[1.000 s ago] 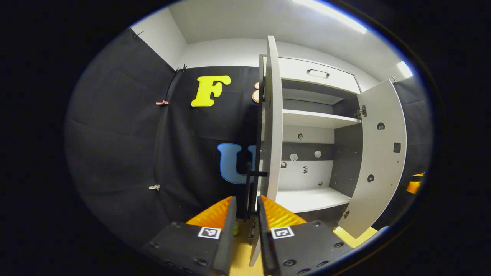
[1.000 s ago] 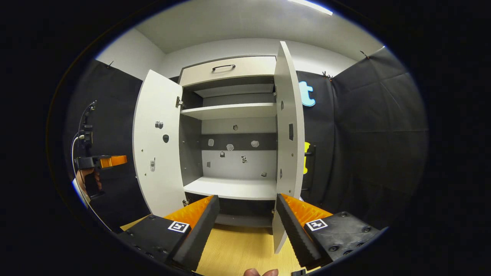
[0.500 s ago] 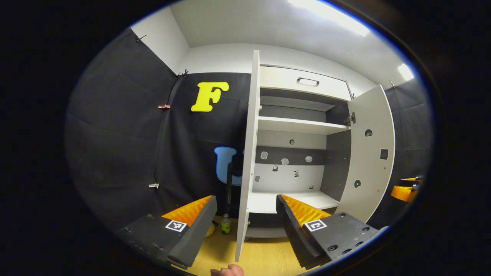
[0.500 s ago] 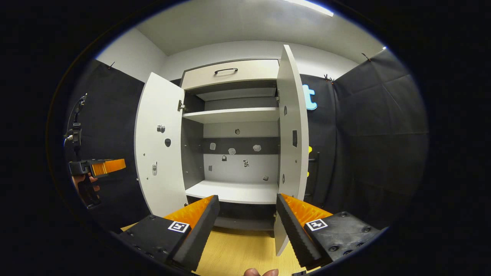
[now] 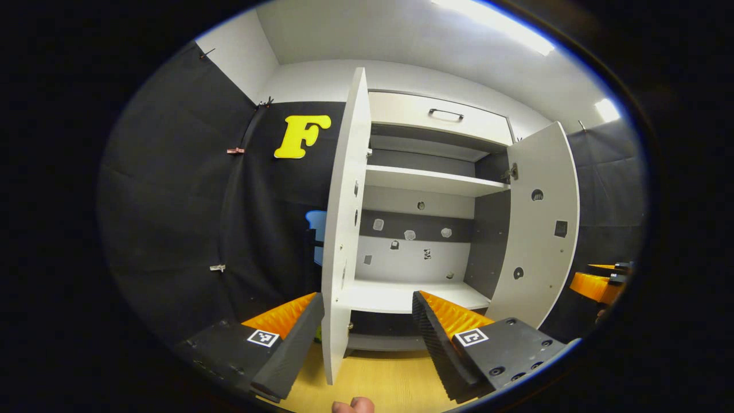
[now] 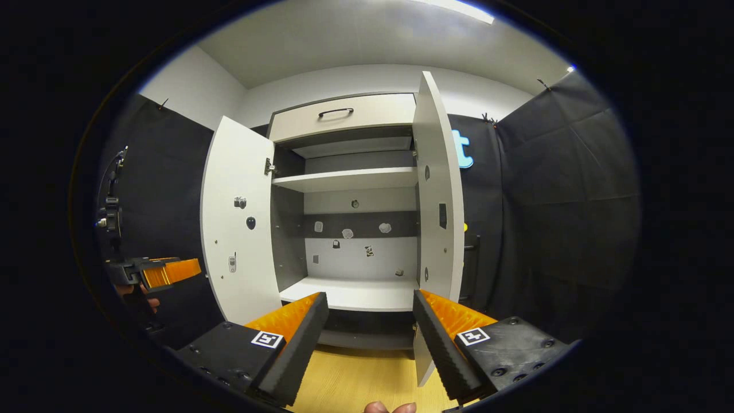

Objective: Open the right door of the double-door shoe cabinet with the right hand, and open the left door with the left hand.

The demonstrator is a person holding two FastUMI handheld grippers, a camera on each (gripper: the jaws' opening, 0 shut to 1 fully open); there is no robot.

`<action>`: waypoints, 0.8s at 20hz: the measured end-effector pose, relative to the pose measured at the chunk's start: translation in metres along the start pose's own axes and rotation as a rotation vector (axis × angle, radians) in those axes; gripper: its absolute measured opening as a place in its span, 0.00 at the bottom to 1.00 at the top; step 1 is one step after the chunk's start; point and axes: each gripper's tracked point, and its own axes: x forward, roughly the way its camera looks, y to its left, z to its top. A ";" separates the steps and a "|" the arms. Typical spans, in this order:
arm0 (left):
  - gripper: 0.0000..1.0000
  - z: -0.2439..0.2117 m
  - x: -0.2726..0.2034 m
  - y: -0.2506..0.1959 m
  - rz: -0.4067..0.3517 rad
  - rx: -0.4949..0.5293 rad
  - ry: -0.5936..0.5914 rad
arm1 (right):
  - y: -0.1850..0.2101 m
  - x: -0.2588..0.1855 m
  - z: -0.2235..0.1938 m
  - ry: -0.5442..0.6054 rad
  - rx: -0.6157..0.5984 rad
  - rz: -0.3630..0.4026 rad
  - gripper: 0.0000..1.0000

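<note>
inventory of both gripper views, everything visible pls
Shoe cabinet: 1, white with dark grey inner panels, centre, against the wall.
Left door: 1, white, swung open.
Right door: 1, white, swung open.
Drawer: 1, white, dark handle, top of cabinet, shut.
Shelves: 2, white, upper and lower, bare.
Floor: light wood, below the cabinet.
Ceiling light: bright strip, overhead.
Left gripper: 1, open, apart from the left door's edge.
Right gripper: 1, open, holding nothing.
Fingertips: person's, at the bottom edge of the right gripper view.
</note>
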 end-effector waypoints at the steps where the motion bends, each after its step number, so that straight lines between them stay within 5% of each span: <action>1: 0.95 0.001 0.000 -0.004 -0.005 0.000 -0.003 | -0.001 0.000 0.000 0.002 0.003 -0.002 0.94; 16: 0.95 -0.001 -0.001 -0.025 -0.035 0.049 0.000 | -0.008 0.005 0.005 -0.026 -0.008 -0.041 0.96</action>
